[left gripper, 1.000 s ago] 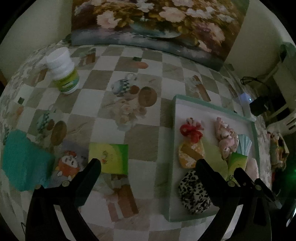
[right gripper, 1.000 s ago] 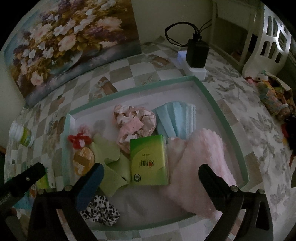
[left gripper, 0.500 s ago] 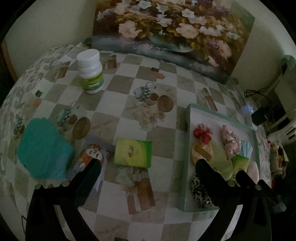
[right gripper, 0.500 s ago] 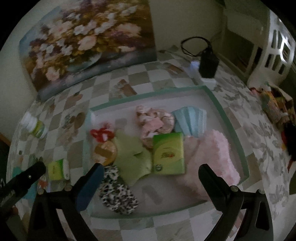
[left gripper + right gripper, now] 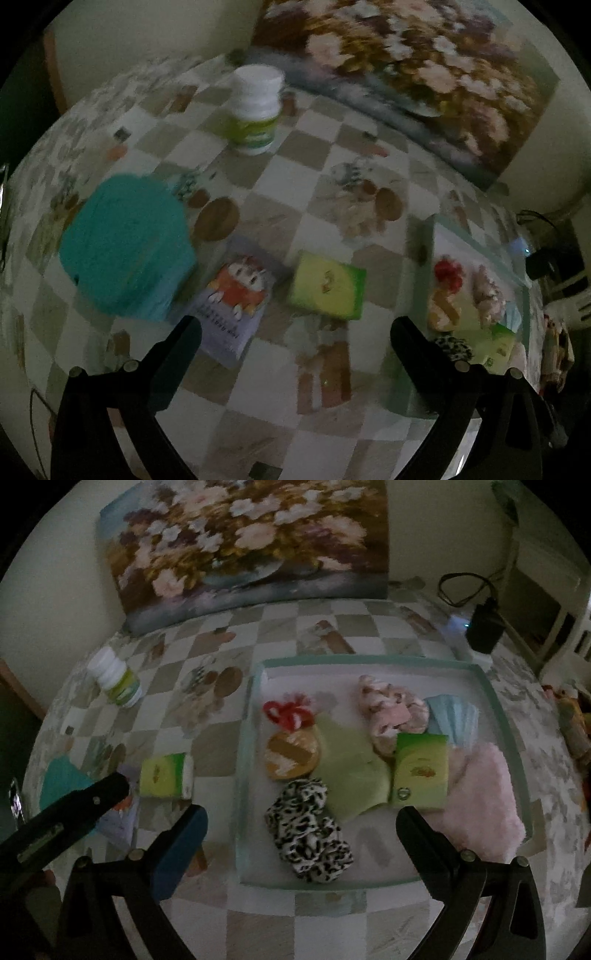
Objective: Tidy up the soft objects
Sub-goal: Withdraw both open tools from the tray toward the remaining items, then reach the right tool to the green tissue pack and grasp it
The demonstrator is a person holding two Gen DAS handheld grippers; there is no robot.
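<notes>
Shift since earlier: both grippers are pulling back from the table; the left view is swinging left, so the teal cloth (image 5: 127,247) and the cartoon packet (image 5: 236,295) are now sitting in front of it, and the tray (image 5: 480,243) is sliding to its right edge.
Left gripper (image 5: 293,332): hanging spread wide and empty above the table (image 5: 258,398), over the gap between the packet and the tissue pack (image 5: 327,290).
Right gripper (image 5: 301,821): also splayed apart, gripping nothing, hovering over the tray's near edge, above the leopard scrunchie (image 5: 308,829).
Loose on table: teal cloth lying near the left edge; packet lying just right of it, edges touching or nearly so; tissue pack lying just beside the packet, apart from the tray's left wall.
In tray: leopard scrunchie resting near the front-left corner; orange pouch (image 5: 291,755) with red bow (image 5: 290,712) sitting behind it; green cloth (image 5: 351,771) spreading mid-tray; second tissue pack (image 5: 421,770) lying on the cloth's right edge; pink scrunchie (image 5: 389,710) and blue mask (image 5: 452,716) lying toward the back; pink fluffy cloth (image 5: 484,801) filling the right side.
Bottle (image 5: 256,109): standing upright near the far left of the table.
Painting (image 5: 251,542): leaning along the far edge.
Image quality: dim; left view is blurring.
</notes>
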